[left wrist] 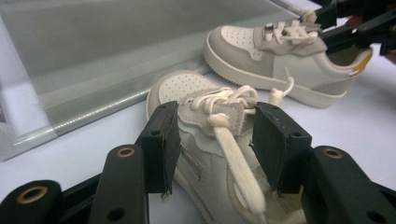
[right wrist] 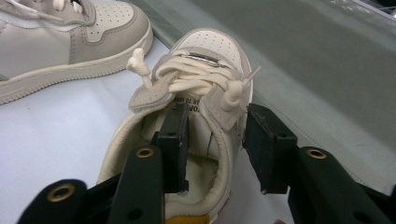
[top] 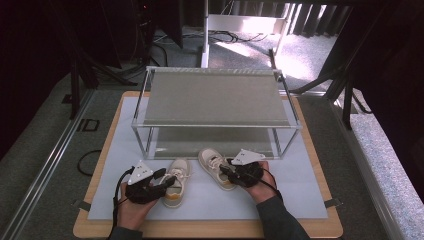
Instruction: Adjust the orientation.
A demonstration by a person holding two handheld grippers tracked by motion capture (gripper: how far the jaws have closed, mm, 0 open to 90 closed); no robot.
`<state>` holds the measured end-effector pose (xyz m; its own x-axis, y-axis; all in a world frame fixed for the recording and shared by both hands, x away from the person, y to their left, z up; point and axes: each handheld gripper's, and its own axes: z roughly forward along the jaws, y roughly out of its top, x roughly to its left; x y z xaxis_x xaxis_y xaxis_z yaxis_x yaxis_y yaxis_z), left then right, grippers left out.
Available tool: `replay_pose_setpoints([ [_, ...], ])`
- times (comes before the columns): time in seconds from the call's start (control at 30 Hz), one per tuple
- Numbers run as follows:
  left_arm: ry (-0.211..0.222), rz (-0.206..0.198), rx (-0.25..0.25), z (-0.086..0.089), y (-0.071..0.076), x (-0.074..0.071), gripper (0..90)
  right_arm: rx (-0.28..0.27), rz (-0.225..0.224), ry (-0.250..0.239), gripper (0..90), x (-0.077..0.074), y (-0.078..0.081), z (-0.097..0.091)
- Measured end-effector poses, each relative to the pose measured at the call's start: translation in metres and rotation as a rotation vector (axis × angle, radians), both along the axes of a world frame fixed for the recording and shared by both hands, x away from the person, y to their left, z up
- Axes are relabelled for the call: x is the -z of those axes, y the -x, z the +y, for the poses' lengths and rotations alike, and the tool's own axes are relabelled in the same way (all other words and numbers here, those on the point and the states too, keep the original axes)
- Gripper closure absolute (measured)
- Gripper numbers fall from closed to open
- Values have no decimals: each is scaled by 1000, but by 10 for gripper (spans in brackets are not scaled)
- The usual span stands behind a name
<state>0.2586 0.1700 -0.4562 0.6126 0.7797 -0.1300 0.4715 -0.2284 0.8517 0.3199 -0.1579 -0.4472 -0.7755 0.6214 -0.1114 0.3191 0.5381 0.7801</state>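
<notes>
Two small cream and grey sneakers stand on the white mat in front of a rack. My left gripper is open, and its jaws straddle the laced upper of the left sneaker; the pads stand beside it without pressing. My right gripper is open too. One of its jaws is inside the right sneaker and the other is outside, with the side wall between them and a gap showing. Both sneakers rest on the mat.
A two-shelf rack with a metal frame and grey shelves stands just behind the sneakers, its lower shelf close to their toes. The mat lies on a wooden table. Dark stands and cables are on the floor beyond.
</notes>
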Motion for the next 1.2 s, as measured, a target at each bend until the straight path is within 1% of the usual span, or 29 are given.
replay_pose_setpoints([
  [0.07,-9,9,2,-2,-2,2,508,3,-2,1,644,0,0,-1],
  [0.1,-14,12,0,-3,-2,3,509,9,-2,2,682,0,0,-1],
  [0.17,-4,14,3,-2,-3,4,511,14,-3,4,703,-1,-1,-3],
  [0.23,10,20,5,-1,-3,5,515,16,-14,21,730,-1,1,-3],
  [0.3,14,27,10,0,-4,6,542,24,-23,32,754,-2,2,-3],
  [0.43,9,28,1,1,-4,6,608,27,-27,40,762,-3,6,-4],
  [0.6,3,32,3,-2,-3,4,624,36,-25,25,768,-1,15,-6],
  [0.7,4,32,16,-6,-2,4,629,44,-24,18,773,-1,21,-8],
  [0.77,5,24,35,-11,-2,5,634,48,-35,28,781,-1,25,-9],
  [0.93,5,27,70,-24,-3,5,636,64,-55,37,806,-1,32,-11],
  [1.0,8,29,90,-30,-4,5,635,79,-68,49,808,-1,36,-12],
  [1.03,0,26,98,-33,-5,4,636,86,-73,55,810,-1,37,-13],
  [1.1,-2,26,106,-37,-6,4,636,107,-82,62,813,-1,40,-16],
  [1.2,3,24,119,-43,-8,4,636,128,-82,70,813,-2,43,-23],
])
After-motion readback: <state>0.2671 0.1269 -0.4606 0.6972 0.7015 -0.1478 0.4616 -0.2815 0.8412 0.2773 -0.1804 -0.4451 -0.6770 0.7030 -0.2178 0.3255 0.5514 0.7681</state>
